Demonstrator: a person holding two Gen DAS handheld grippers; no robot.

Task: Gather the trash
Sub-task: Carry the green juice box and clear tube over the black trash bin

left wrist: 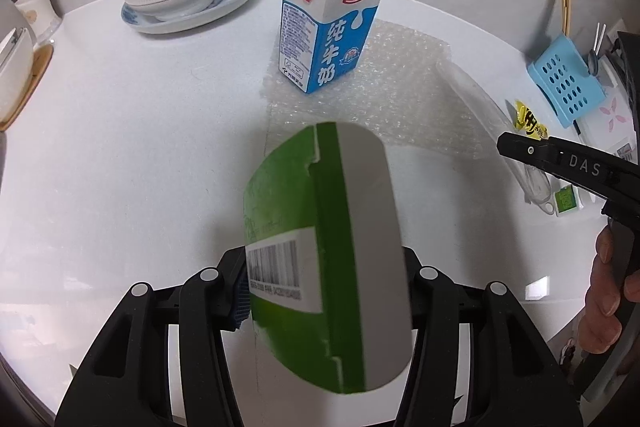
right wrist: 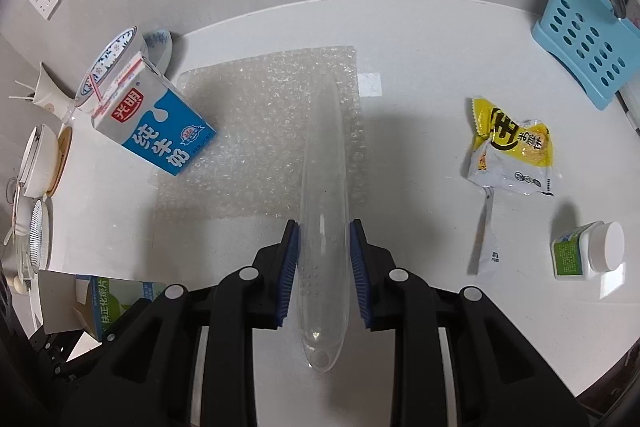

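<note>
Left gripper [left wrist: 324, 291]: fingers clamped on a green and white box [left wrist: 320, 227], held clear above the surface [left wrist: 120, 147].
Right gripper [right wrist: 324, 267]: fingers narrow, pressed on a long clear plastic tube [right wrist: 322, 187], far end over the bubble wrap [right wrist: 260, 115].
In hand: two pieces of trash.
Left on surface: milk carton [right wrist: 160, 131] with straw, yellow snack wrapper [right wrist: 512, 147], small white-capped bottle [right wrist: 588, 251], bubble wrap.
Bin: none in view.
Progress: early, most pickups and all drop-offs not yet done.

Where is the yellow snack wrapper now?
In the right wrist view, the yellow snack wrapper lies on the white table, right of the bubble wrap, below the blue rack.
</note>
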